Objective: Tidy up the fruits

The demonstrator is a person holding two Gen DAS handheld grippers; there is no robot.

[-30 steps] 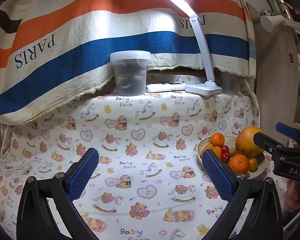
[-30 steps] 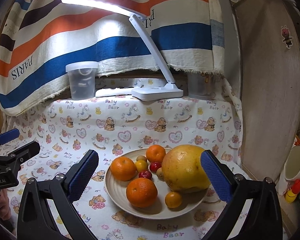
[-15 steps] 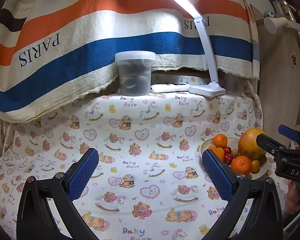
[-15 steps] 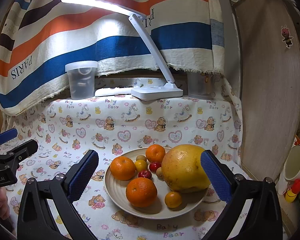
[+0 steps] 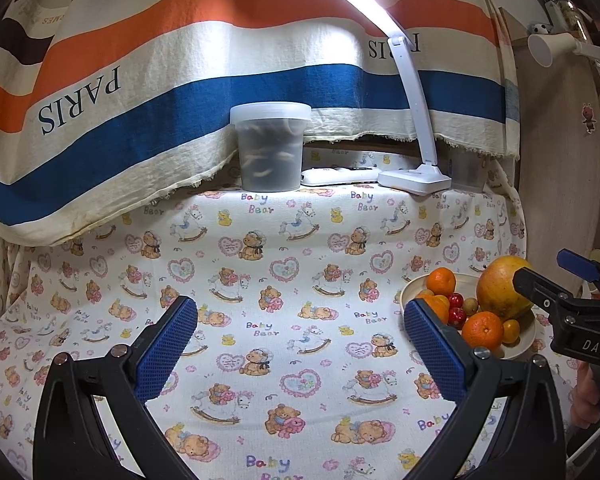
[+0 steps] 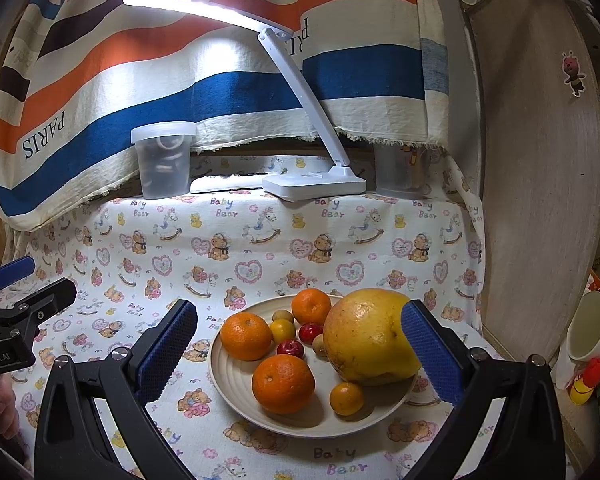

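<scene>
1. A white desk lamp (image 6: 314, 184) is shining from the back of the table, its lit bar reaching out to the left.
2. A lidded translucent tub (image 5: 270, 146) is standing just left of the lamp's base, with a flat white device (image 5: 340, 176) lying between them.
3. A striped cloth (image 5: 180, 60) printed "PARIS" is hanging behind everything.
4. A teddy-bear tablecloth (image 5: 280, 280) is covering the table.
5. A white cup (image 6: 592, 330) is sitting off to the right beside a wooden panel (image 6: 540, 160) bearing a small sticker (image 6: 573, 73).
</scene>
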